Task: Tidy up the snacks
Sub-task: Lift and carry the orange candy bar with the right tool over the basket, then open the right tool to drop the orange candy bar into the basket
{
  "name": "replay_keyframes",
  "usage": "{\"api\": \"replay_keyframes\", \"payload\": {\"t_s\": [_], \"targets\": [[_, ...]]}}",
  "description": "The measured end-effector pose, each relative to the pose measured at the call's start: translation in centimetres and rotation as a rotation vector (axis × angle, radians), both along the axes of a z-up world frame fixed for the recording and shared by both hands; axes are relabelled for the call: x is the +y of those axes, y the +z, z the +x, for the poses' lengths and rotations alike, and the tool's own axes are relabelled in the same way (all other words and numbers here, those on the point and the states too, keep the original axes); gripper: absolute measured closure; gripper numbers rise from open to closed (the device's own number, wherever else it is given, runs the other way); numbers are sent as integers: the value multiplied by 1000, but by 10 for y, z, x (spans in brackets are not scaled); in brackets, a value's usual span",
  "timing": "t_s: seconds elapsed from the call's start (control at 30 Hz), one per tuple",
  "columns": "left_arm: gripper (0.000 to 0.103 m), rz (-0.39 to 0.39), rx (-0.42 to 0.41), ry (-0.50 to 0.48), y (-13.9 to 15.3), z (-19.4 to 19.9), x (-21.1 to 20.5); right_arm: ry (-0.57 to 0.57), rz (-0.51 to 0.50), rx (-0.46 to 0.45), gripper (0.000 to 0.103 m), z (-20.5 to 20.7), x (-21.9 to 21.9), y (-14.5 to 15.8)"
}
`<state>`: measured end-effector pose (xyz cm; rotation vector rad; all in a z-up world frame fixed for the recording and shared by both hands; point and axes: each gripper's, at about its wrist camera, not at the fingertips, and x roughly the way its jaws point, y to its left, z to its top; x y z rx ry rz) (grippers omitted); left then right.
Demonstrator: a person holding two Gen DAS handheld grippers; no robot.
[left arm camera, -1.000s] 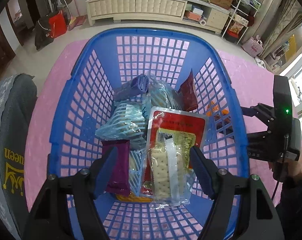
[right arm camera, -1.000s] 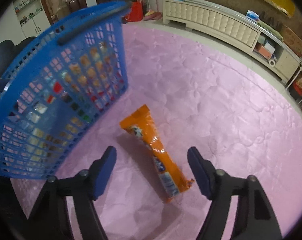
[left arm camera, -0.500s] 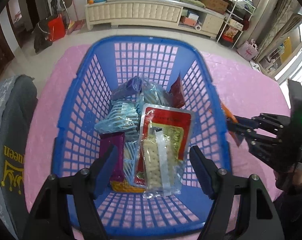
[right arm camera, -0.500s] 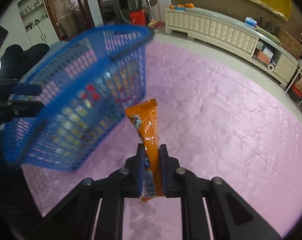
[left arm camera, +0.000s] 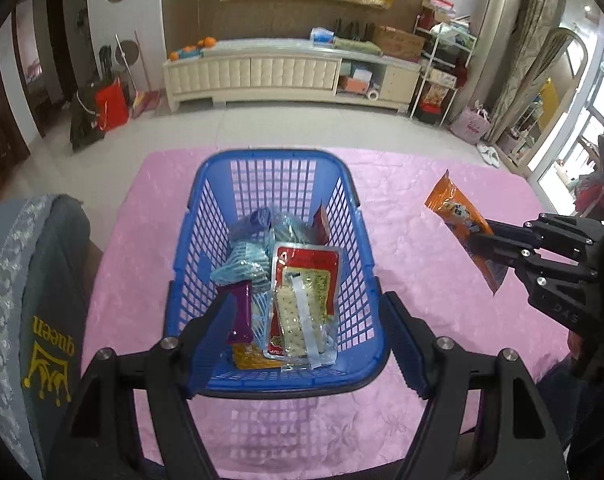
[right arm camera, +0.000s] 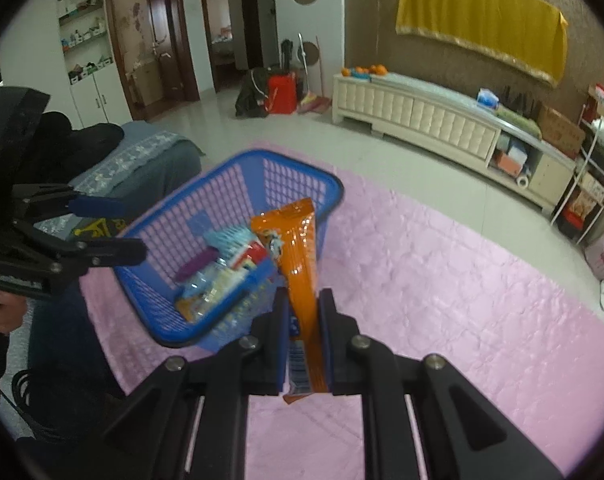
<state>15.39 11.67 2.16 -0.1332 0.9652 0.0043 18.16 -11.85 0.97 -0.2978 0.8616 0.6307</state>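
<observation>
1. Right wrist view: nearest the lens, the right tool has its fingers pressed onto the lower part of an orange snack packet, which stands up between them with its sealed top leaning toward the basket.
2. Just past that packet sits the blue basket on the pink tabletop, with mixed snack packs inside, slightly blurred.
3. At the left edge of the same view, the left tool hangs with its fingers spread and nothing between them; a hand grips its handle.
4. Left wrist view: the left tool's spread fingers frame the near end of the basket from above, without touching it.
5. Inside the basket lie a clear cracker pack on a red pouch, a purple bar, and light blue packs farther back.
6. To the right, apart from the basket and lifted off the tabletop, the right tool pinches the orange packet.
7. Beyond the tabletop, a cream cabinet lines the far wall.
</observation>
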Motion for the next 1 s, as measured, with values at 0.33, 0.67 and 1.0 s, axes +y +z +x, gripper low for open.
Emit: {"api": "replay_keyframes", "payload": {"t_s": [0.33,0.67,1.0], "targets": [[31,-2,-83,25,29,-17,30,40,21,-23,85,-6,38,28],[31,33,-66,54,23,-10,68,88,10,29,85,20,87,16],[31,15,-59,57,0,18,96,55,-35,150,85,59,123,-33]]}}
